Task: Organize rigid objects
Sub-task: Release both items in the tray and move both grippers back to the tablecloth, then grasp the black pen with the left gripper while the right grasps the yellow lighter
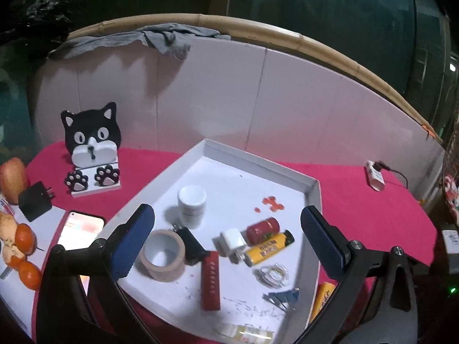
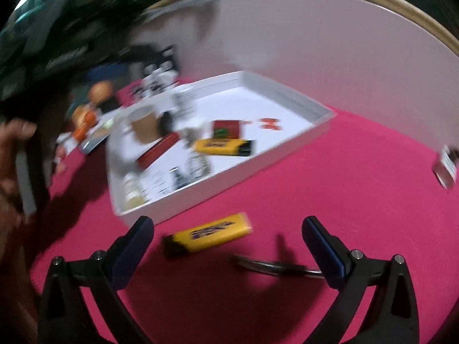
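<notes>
Pink cloth (image 2: 330, 200) is spread over the table, which is backed by a pale curved panel (image 1: 258, 91) with a grey rag (image 1: 160, 38) draped over its top edge. On the cloth a white tray (image 1: 312, 183) is set, and most of the small items are gathered inside it. Beside the tray on its left, a black-and-white cat-shaped stand (image 1: 91, 146) is placed upright, with a lit phone (image 1: 79, 229) and a black plug adapter (image 1: 36, 200) in front of it and oranges (image 1: 27, 258) near the edge.

Inside the tray a roll of brown tape (image 1: 162, 253) is seen just beside a white jar (image 1: 192, 205); a red bar (image 1: 210, 279), a red can (image 1: 262, 228), a white charger (image 1: 233, 242) and a yellow lighter (image 1: 268, 248) lie close together, with a bundle of rubber bands (image 1: 271, 275) below them.

Outside the tray, a second yellow lighter (image 2: 208, 235) lies on the cloth, with a metal ring (image 2: 275, 265) near it; the right wrist view is blurred.

The left gripper (image 1: 226, 238) is held over the tray with its jaws spread wide and nothing between the pads. The right gripper (image 2: 226, 243) is likewise wide apart, empty, with the second lighter on the cloth just ahead of its fingertips.
</notes>
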Demonstrator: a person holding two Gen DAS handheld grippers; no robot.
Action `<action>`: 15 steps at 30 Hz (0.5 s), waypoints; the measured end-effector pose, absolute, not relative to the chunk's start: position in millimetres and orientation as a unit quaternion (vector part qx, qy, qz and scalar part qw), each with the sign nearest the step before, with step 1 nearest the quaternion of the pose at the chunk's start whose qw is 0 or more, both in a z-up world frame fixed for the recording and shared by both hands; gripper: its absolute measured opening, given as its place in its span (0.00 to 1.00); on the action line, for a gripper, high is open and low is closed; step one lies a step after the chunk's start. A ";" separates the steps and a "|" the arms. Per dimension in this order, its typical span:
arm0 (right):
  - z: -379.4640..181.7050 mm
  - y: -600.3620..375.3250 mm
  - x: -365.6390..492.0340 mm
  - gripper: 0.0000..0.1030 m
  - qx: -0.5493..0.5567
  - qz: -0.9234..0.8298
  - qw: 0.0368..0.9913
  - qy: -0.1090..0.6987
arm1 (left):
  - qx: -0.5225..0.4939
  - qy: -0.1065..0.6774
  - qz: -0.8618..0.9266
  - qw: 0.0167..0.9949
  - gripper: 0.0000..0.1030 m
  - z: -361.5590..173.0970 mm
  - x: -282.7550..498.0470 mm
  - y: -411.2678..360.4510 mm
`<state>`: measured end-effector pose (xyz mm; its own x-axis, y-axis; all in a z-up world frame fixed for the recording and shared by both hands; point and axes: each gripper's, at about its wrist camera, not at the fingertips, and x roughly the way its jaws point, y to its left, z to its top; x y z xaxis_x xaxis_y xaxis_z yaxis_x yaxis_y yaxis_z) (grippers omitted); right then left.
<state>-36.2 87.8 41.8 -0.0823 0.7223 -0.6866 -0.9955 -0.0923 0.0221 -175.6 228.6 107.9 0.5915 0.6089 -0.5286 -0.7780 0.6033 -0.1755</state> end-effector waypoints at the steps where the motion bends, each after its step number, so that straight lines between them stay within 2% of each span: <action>1: 40.8 90.2 -37.3 1.00 -0.272 0.695 0.614 0.255 | -0.200 0.214 0.398 0.870 1.00 107.9 -175.5 228.1; 5: 35.9 103.7 -49.3 1.00 -0.313 0.711 0.586 0.231 | -0.204 0.215 0.401 0.867 1.00 107.2 -176.8 226.1; 12: 2.8 125.1 -57.5 1.00 -0.392 0.689 0.560 0.241 | -0.202 0.216 0.394 0.870 1.00 108.1 -176.6 223.7; 13: 3.3 123.4 -57.0 0.97 -0.380 0.695 0.559 0.246 | -0.201 0.217 0.392 0.871 1.00 108.0 -175.7 223.2; 15: 5.9 119.4 -58.0 0.80 -0.371 0.697 0.563 0.244 | -0.197 0.220 0.387 0.874 1.00 107.2 -172.1 221.4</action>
<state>-58.0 119.4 5.9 -0.0902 0.6042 -0.7917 -0.9658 -0.2471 -0.0786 -172.1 221.4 107.2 0.6037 0.5895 -0.5366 -0.7627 0.6230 -0.1737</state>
